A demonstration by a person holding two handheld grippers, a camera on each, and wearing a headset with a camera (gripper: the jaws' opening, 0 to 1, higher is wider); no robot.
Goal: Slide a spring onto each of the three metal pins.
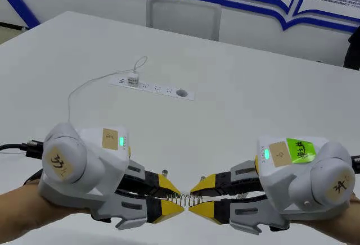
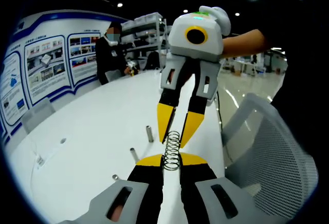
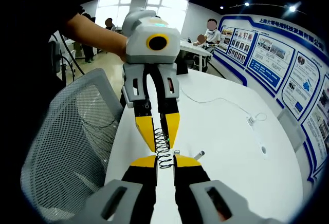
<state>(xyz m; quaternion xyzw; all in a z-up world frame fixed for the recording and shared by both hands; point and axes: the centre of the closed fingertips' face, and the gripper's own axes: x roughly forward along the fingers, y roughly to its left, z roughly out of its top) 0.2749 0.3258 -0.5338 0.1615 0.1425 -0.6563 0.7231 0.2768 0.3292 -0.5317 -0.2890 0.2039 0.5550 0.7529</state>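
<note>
At the table (image 1: 225,59) edge, left gripper (image 1: 180,199) and right gripper (image 1: 192,199) pinch one spring (image 1: 186,200).

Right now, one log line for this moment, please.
left gripper: shut on spring | right gripper: shut on spring | pins: bare

The spring (image 2: 172,151) is hanging over the tabletop's (image 1: 253,110) near edge, with the left gripper (image 1: 180,200) gripping its left end and the right gripper (image 1: 191,200) its right. The pins (image 2: 149,133) are standing just behind it. The strip (image 1: 154,87) is lying mid-tabletop, and a chair (image 1: 183,16) is standing behind the far edge.
</note>
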